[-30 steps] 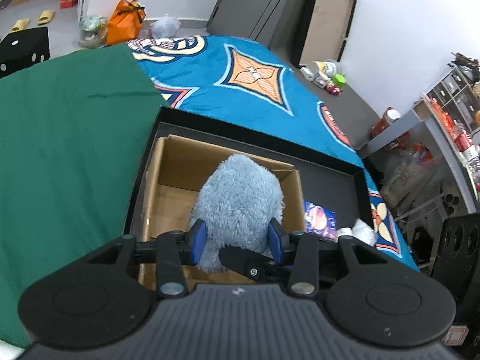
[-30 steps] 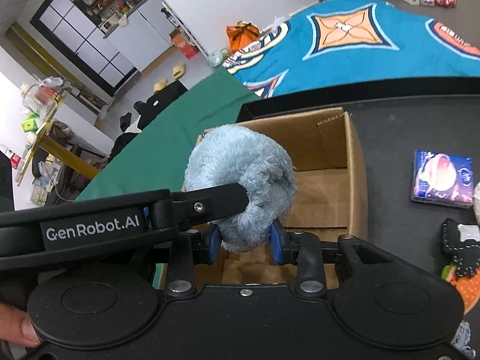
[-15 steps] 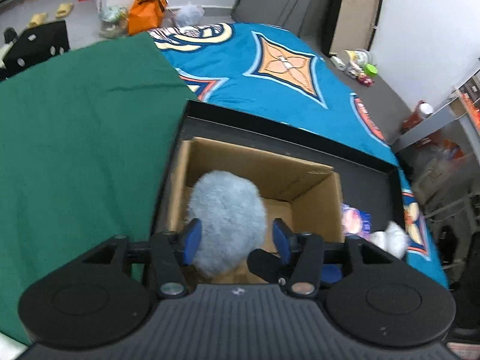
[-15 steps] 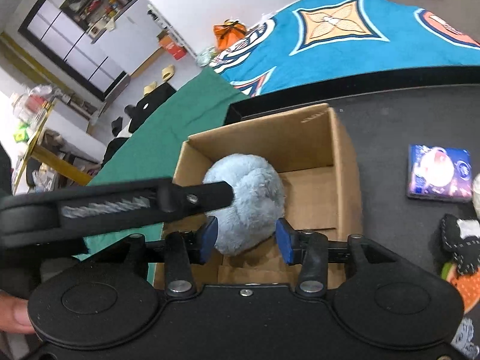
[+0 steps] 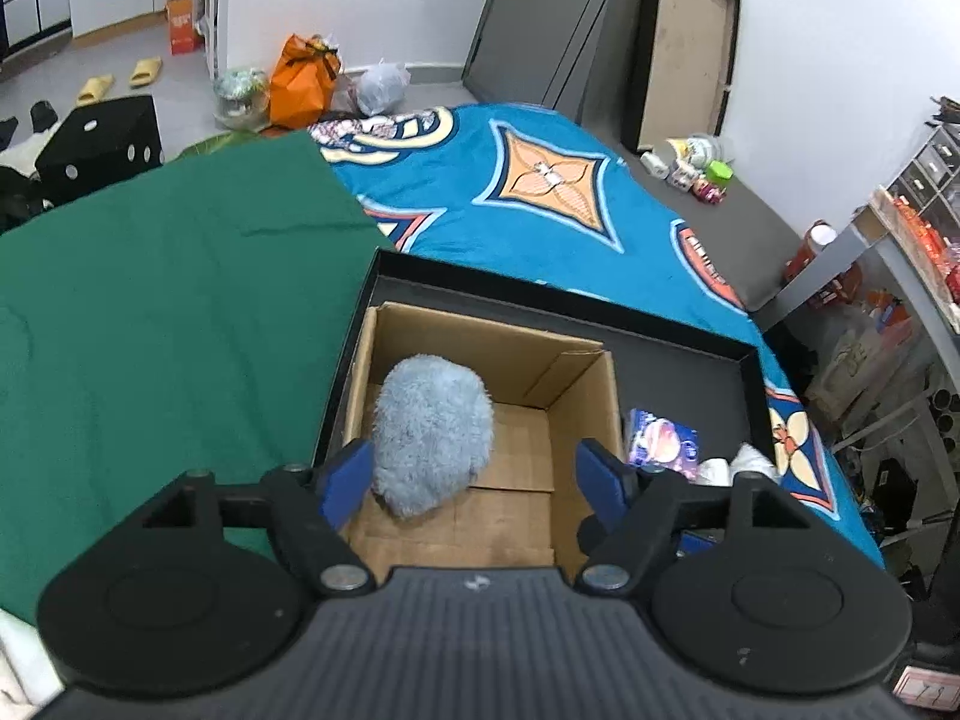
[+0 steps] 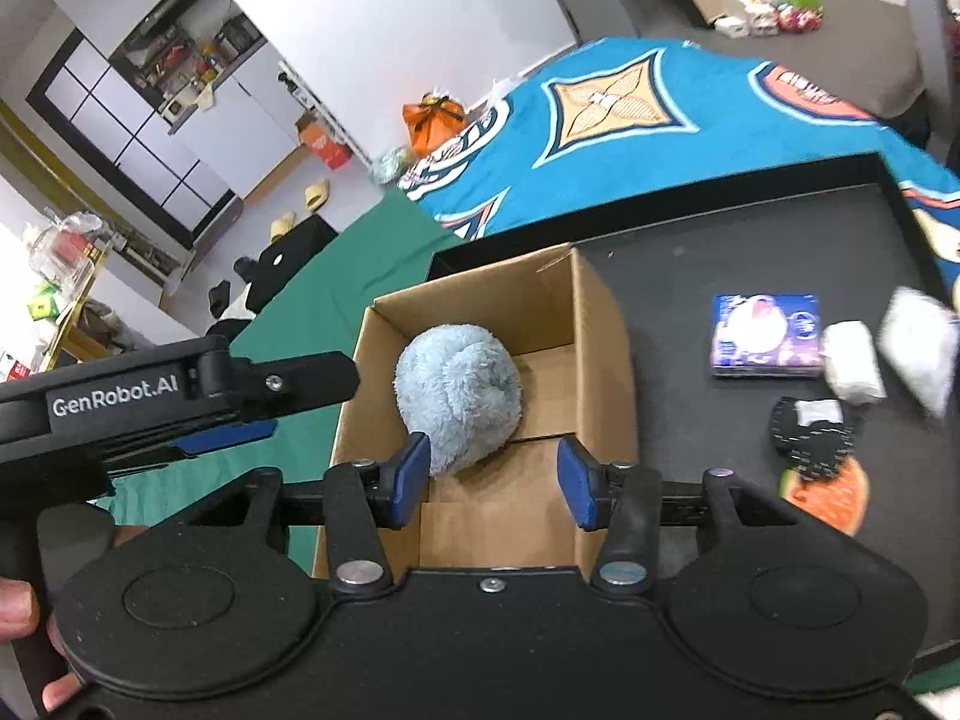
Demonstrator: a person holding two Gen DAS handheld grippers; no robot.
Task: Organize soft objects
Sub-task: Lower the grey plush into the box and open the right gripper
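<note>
Plush (image 5: 432, 429) in cardboard box (image 5: 576, 360), black tray (image 6: 750, 228), blue blanket (image 5: 540, 204); both fingers spread, empty.

I see a green cloth (image 5: 156, 312) beside a blue patterned blanket (image 5: 540, 204), an orange bag (image 5: 303, 87) on the floor, and what may be yellow slippers (image 5: 120, 78).

Fuzzy plush ball (image 5: 432, 432) (long-piled) in matt corrugated cardboard box (image 5: 576, 372).

Both tongs (image 5: 474, 474) (image 6: 491, 474) are matte black with blue pads (image 6: 408, 471), round side discs and silver screws; white "GenRobot.AI" lettering marks one body.
</note>
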